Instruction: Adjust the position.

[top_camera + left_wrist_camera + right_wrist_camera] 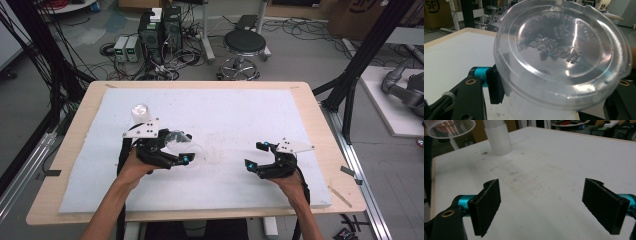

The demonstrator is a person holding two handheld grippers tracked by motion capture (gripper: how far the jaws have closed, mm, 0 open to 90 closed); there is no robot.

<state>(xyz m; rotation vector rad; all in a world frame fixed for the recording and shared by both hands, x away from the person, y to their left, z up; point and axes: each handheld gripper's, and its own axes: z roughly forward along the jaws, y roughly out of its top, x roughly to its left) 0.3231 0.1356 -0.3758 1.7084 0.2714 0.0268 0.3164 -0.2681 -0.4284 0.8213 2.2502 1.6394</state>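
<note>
Lighting is even and diffuse from overhead; the white table pad [225, 120] reads bright, with soft, short shadows under both hands. In the left gripper view, the clear plastic cup [564, 55] carries glare streaks toward 2 o'clock and sits slightly soft, very close to the lens. In the right gripper view the background toward 12 o'clock is blurred; the cup stack [499, 138] is mildly overexposed.

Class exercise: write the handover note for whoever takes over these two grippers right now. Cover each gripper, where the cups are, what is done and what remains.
Left gripper: shut on one clear plastic cup, held off the white mat, its base toward the gripper's camera.
Right gripper: open, holding nothing, above the mat.
Stack of cups: stands upside down at the mat's back left.
Done: one cup in hand.
Left: probably setting that cup down or passing it to the right gripper; the goal is unclear.
</note>
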